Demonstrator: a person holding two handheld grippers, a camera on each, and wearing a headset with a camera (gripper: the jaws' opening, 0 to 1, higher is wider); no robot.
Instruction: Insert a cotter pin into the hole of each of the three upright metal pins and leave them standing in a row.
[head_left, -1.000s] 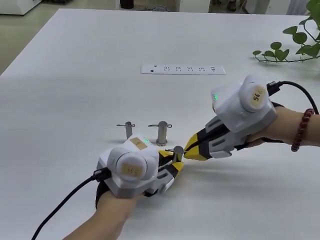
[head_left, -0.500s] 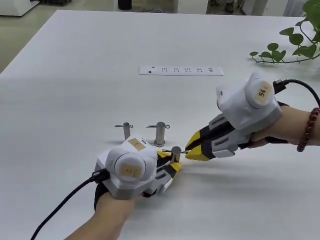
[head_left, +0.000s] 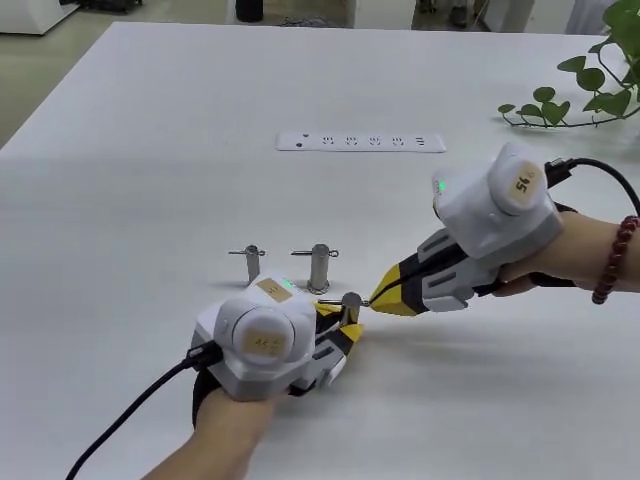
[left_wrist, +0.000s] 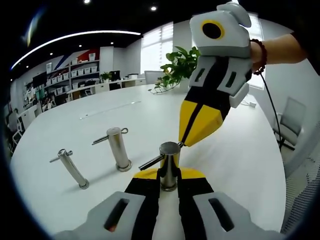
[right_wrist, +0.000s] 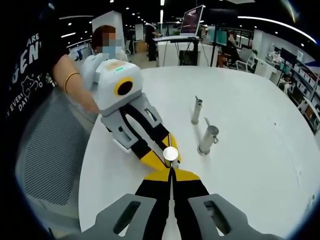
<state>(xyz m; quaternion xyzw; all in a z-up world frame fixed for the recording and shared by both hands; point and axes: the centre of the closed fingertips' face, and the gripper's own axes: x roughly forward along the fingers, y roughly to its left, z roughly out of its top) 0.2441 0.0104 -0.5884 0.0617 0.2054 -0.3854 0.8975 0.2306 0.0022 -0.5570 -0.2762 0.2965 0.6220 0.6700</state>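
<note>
At the near middle of the table (head_left: 150, 150), the nearest metal pin (head_left: 351, 303) is held upright, gripped at its shaft by the left tongs (head_left: 345, 325). A cotter pin (left_wrist: 150, 162) is seen through its hole, with the end at 3 o'clock pinched by the narrowly closed right tongs (head_left: 375, 298). At 11 o'clock a thick pin (head_left: 320, 266) and a thin pin (head_left: 253, 262) are stood, each crossed by a cotter pin.

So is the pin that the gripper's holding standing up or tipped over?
Standing up. The metal pin rises straight from the table between the left gripper's shut jaws.
</note>
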